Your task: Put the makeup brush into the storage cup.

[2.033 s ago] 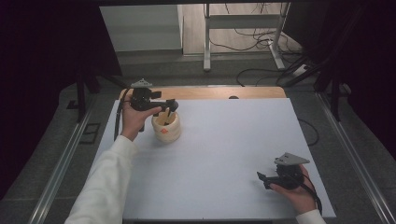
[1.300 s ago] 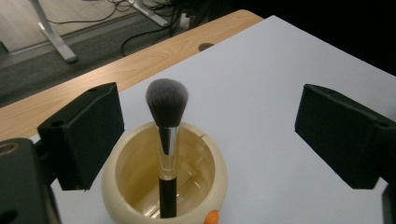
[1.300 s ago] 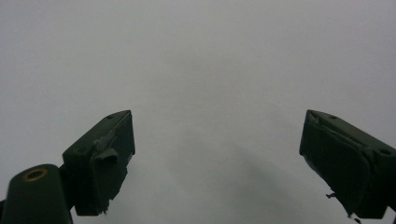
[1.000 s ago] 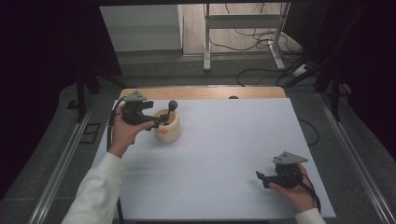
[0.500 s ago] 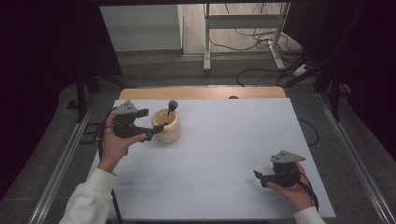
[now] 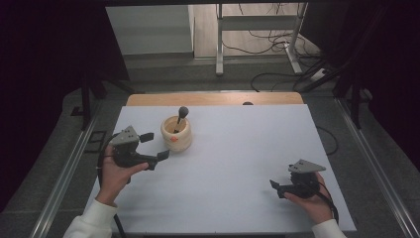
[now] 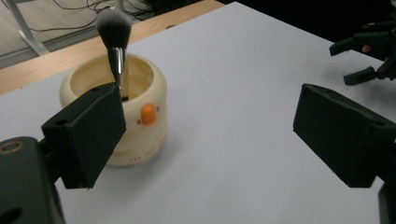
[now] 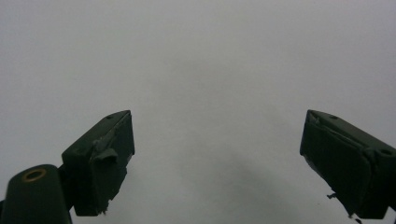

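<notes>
Standing upright in a cream-coloured pot (image 6: 176, 135), a makeup brush (image 6: 181, 117) leans slightly against the rim, its dark fluffy head above the opening and its thin metal ferrule and handle running down inside. The pot is round and squat, with a small orange beak-like mark on its front, and sits on the white table (image 6: 237, 163) toward the far left, well apart from the near edge.

Judging by its look, the brush is light and stiff along the handle but soft at the bristles, so the sensible place to hold it is the narrow metal neck just below the head; squeezing the bristles would splay them. The pot seems smooth and rigid, possibly ceramic, and could tip or slide if the brush is pulled sideways.

Just beside the pot, on its near left, the left gripper (image 6: 152, 147) is held in a hand (image 6: 115, 173) with its jaws spread wide and nothing between them. Across the table at the near right, the right gripper (image 6: 275, 187) rests low in the other hand (image 6: 311, 202), its jaws likewise apart and empty, pointing at bare white tabletop.
</notes>
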`<move>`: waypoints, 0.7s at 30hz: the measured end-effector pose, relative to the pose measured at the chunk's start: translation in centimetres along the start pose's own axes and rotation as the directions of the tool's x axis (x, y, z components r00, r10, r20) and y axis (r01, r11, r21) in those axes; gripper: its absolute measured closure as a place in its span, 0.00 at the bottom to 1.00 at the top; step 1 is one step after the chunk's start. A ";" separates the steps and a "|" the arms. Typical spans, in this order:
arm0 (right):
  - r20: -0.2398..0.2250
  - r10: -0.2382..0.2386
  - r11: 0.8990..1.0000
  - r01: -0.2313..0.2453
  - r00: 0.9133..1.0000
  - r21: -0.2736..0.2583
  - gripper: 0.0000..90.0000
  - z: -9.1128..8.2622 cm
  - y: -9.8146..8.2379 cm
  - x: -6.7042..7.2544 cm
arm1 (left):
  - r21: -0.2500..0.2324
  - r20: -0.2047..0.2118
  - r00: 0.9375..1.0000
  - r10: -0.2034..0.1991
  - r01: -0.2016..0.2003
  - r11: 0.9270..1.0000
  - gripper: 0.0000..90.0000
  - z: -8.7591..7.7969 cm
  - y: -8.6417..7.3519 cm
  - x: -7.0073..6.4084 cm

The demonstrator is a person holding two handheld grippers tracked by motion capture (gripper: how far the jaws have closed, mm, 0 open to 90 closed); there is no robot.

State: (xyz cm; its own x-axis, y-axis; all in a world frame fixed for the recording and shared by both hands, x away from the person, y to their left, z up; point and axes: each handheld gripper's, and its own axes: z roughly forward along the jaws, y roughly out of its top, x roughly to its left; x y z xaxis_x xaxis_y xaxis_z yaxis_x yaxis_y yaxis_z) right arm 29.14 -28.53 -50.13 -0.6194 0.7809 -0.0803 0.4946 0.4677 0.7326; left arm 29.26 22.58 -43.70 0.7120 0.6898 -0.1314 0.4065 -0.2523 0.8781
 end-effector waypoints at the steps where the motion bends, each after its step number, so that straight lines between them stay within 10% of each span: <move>1: 0.001 0.001 1.000 -0.001 1.000 -0.001 0.12 0.0 0.0 0.0 | 0.000 0.000 1.000 -0.005 0.005 1.000 0.10 -0.1 -0.5 -0.1; 21: 0.005 -0.001 1.000 0.001 1.000 0.011 0.12 0.3 -0.2 0.0 | 0.078 -0.022 0.998 -0.053 0.055 0.995 0.10 -0.6 -7.8 -0.8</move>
State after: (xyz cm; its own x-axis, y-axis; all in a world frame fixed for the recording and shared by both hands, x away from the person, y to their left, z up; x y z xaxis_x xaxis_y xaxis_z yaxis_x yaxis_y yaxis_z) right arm 29.19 -28.51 -50.50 -0.6169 0.7825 -0.0838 0.5009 0.4725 0.7252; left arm 25.12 24.44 -50.19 0.6768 0.7168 -0.1680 0.4883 -0.2662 0.8311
